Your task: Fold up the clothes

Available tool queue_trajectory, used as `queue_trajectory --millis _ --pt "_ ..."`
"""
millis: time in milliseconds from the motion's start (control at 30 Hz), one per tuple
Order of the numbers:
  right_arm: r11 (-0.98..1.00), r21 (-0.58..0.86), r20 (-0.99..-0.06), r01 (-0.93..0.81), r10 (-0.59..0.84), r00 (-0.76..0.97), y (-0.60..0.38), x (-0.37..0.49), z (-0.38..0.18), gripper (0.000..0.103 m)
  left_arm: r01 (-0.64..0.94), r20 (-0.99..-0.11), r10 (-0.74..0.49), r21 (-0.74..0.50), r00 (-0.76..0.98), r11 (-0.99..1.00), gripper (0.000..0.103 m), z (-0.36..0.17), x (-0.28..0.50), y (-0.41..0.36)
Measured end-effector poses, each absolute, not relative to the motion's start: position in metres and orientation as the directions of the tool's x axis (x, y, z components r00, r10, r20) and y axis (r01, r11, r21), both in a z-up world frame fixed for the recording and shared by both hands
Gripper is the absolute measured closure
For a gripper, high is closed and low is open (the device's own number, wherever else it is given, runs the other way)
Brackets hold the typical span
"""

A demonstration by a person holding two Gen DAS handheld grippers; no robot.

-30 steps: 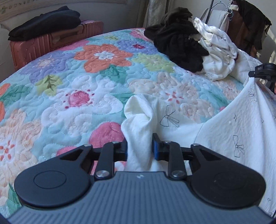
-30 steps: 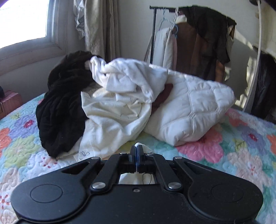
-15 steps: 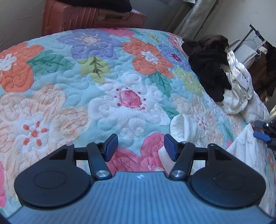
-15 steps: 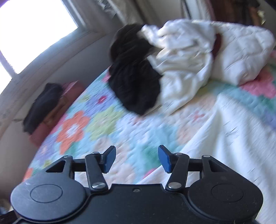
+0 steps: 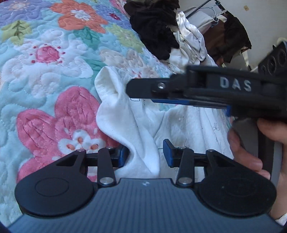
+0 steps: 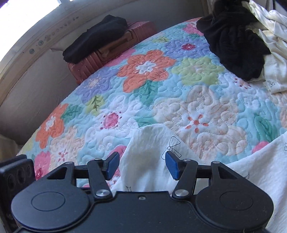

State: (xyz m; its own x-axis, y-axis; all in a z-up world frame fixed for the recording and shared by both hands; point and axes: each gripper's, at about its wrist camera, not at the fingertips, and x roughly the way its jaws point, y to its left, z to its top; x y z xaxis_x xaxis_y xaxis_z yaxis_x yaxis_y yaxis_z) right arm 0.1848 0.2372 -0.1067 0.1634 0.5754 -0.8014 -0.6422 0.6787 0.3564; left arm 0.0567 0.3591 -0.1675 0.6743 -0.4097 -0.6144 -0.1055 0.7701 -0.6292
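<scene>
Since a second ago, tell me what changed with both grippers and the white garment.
Both let go: the left hand-held gripper and right hand-held gripper were shut on the white garment and now stand open around its folds. Unchanged: the clothes pile and suitcase.

floral quilted bed [image 6: 197, 100], white garment [image 5: 143, 129], clothes pile [image 6: 238, 39]

Bed: floral quilt [image 6: 161, 86] covers it.
Suitcase [image 6: 107, 53]: red, beside the bed, against the wall.
Rack [image 5: 211, 16]: behind the bed, hung with coats.
</scene>
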Motion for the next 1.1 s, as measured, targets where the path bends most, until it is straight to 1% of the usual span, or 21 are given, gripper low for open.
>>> queue_trajectory --millis 67,100,133,167,200,267,300,367,467,567,600,633,733,800,867,900,967,1033,1100 --pt "0.692 0.345 -0.796 -0.634 0.573 0.193 0.226 0.181 -0.106 0.041 -0.057 -0.608 -0.426 -0.615 0.670 0.787 0.063 -0.161 0.056 0.356" --pt "0.699 0.337 -0.792 -0.630 0.572 0.211 0.219 0.178 -0.104 0.044 -0.040 -0.604 -0.429 -0.608 0.671 0.793 0.063 -0.157 0.055 0.356" --pt "0.707 0.330 -0.788 -0.626 0.571 0.229 0.213 0.176 -0.103 0.068 -0.024 -0.601 -0.431 -0.600 0.673 0.799 0.063 -0.153 0.054 0.356" --pt "0.714 0.323 -0.784 -0.621 0.569 0.247 0.206 0.174 -0.102 0.086 -0.021 -0.602 -0.426 -0.592 0.675 0.805 0.063 -0.150 0.052 0.358" --pt "0.721 0.316 -0.780 -0.616 0.568 0.264 0.200 0.171 -0.101 0.095 -0.028 -0.609 -0.413 -0.582 0.677 0.813 0.063 -0.146 0.049 0.362" --pt "0.736 0.302 -0.770 -0.606 0.563 0.299 0.187 0.166 -0.099 0.099 -0.069 -0.631 -0.364 -0.553 0.685 0.830 0.063 -0.137 0.041 0.371" --pt "0.743 0.296 -0.765 -0.601 0.561 0.317 0.180 0.164 -0.098 0.099 -0.085 -0.630 -0.331 -0.535 0.702 0.840 0.063 -0.130 0.035 0.376" --pt "0.757 0.282 -0.754 -0.590 0.555 0.351 0.167 0.159 -0.096 0.099 -0.080 -0.592 -0.282 -0.510 0.755 0.857 0.063 -0.113 0.023 0.387" --pt "0.777 0.263 -0.736 -0.572 0.545 0.402 0.147 0.152 -0.092 0.099 -0.111 -0.558 -0.245 -0.527 0.793 0.843 0.063 -0.103 0.014 0.402" --pt "0.797 0.245 -0.715 -0.552 0.533 0.452 0.128 0.144 -0.089 0.099 -0.154 -0.587 -0.217 -0.516 0.780 0.843 0.063 -0.110 0.019 0.403" --pt "0.814 0.212 -0.727 -0.541 0.501 0.469 0.122 0.139 -0.092 0.099 -0.162 -0.602 -0.216 -0.510 0.768 0.845 0.063 -0.114 0.021 0.402" --pt "0.829 0.185 -0.744 -0.528 0.469 0.476 0.115 0.135 -0.096 0.099 -0.162 -0.622 -0.223 -0.500 0.751 0.851 0.063 -0.122 0.027 0.395" --pt "0.856 0.200 -0.793 -0.477 0.428 0.434 0.097 0.134 -0.111 0.099 -0.119 -0.669 -0.281 -0.486 0.688 0.866 0.063 -0.143 0.038 0.371" --pt "0.861 0.240 -0.818 -0.449 0.428 0.384 0.089 0.136 -0.118 0.098 -0.076 -0.677 -0.339 -0.505 0.653 0.860 0.061 -0.154 0.044 0.353" --pt "0.862 0.217 -0.833 -0.458 0.408 0.373 0.089 0.132 -0.116 0.096 -0.026 -0.682 -0.393 -0.516 0.617 0.856 0.061 -0.159 0.049 0.332" --pt "0.861 0.187 -0.841 -0.473 0.390 0.376 0.090 0.129 -0.114 0.093 0.002 -0.682 -0.413 -0.517 0.604 0.856 0.061 -0.160 0.050 0.323" --pt "0.854 0.092 -0.873 -0.511 0.317 0.372 0.097 0.125 -0.113 0.091 0.054 -0.687 -0.441 -0.507 0.577 0.860 0.061 -0.162 0.050 0.307" --pt "0.859 0.031 -0.890 -0.512 0.257 0.378 0.099 0.123 -0.111 0.073 0.097 -0.695 -0.458 -0.493 0.554 0.865 0.061 -0.163 0.050 0.294" --pt "0.887 0.041 -0.857 -0.460 0.267 0.440 0.092 0.121 -0.097 0.068 0.133 -0.706 -0.470 -0.478 0.530 0.868 0.061 -0.164 0.049 0.283"
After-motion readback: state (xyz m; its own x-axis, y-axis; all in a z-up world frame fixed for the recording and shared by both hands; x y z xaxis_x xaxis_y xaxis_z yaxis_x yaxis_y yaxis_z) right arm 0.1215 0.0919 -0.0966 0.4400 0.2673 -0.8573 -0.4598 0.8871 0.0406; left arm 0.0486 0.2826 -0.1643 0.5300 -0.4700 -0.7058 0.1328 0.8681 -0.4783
